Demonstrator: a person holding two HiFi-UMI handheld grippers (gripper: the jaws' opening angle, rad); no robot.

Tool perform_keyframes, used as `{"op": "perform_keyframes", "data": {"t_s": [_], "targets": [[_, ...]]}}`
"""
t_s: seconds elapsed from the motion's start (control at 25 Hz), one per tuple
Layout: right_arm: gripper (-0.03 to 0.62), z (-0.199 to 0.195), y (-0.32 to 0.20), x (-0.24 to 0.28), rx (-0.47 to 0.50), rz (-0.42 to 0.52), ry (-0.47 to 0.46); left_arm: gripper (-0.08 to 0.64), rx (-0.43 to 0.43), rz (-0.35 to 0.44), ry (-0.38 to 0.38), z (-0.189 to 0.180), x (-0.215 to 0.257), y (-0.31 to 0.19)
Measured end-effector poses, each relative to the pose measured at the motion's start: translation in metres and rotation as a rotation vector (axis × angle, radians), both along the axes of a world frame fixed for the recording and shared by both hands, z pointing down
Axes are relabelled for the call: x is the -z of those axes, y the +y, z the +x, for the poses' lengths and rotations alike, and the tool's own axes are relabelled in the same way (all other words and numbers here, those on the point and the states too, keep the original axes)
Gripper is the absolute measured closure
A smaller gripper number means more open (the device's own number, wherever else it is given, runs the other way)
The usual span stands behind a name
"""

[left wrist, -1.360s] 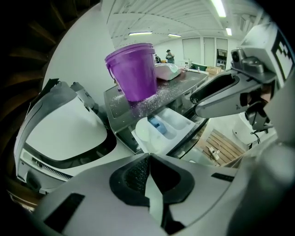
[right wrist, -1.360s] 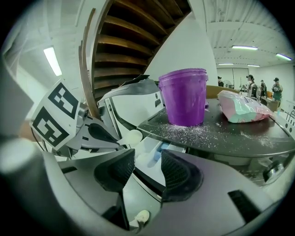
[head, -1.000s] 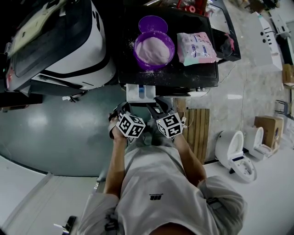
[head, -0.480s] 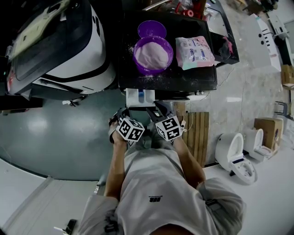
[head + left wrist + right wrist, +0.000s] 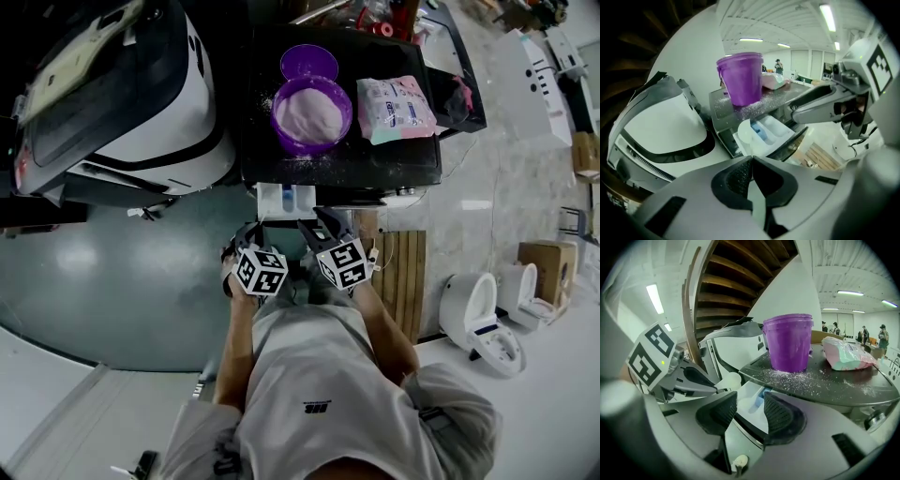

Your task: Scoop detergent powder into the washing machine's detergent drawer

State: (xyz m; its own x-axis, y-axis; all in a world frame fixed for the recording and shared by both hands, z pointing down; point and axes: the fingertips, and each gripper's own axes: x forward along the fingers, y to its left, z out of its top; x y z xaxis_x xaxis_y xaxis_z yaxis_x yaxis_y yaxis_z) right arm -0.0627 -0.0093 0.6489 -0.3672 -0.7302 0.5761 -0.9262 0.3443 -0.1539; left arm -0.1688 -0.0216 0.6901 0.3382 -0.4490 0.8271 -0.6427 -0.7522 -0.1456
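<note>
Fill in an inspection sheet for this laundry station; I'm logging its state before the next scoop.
Surface: washer top, dark, dusted with spilt powder.
Job's things: purple tub open, holding powder; drawer pulled out; scoop near it.
Clutter: lid; bag.
Grippers: left gripper shut on scoop's handle; right gripper open, empty.
Cables: dark lead hangs from right gripper.
Surroundings: second machine, wooden pallet.

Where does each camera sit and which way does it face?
Head view: on the person's head, steeply down onto purple bucket, drawer; shows torso, arms, left gripper, right gripper.
Left gripper view: on that gripper, along jaws shut on scoop toward drawer; right gripper shows.
Right gripper view: along open jaws toward drawer; left gripper shows.
All share purple bucket, drawer.
</note>
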Motion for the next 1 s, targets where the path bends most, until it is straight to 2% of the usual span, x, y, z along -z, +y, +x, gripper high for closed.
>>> {"op": "perform_keyframes", "data": {"t_s": [0.24, 0.36, 0.72, 1.0], "targets": [[0.413, 0.005, 0.000, 0.019, 0.009, 0.053, 0.066, 0.545, 0.029, 0.045, 0.253, 0.005, 0.041, -0.010], [0.416, 0.006, 0.005, 0.023, 0.009, 0.062, 0.105, 0.545, 0.032, 0.042, 0.327, 0.005, 0.053, -0.010], [0.419, 0.008, 0.016, 0.033, -0.066, 0.079, 0.103, 0.545, -0.021, 0.015, 0.372, 0.010, 0.063, -0.002], [0.420, 0.003, 0.016, 0.043, -0.098, 0.104, 0.113, 0.545, -0.079, 0.025, 0.387, 0.015, 0.067, 0.000]]}}
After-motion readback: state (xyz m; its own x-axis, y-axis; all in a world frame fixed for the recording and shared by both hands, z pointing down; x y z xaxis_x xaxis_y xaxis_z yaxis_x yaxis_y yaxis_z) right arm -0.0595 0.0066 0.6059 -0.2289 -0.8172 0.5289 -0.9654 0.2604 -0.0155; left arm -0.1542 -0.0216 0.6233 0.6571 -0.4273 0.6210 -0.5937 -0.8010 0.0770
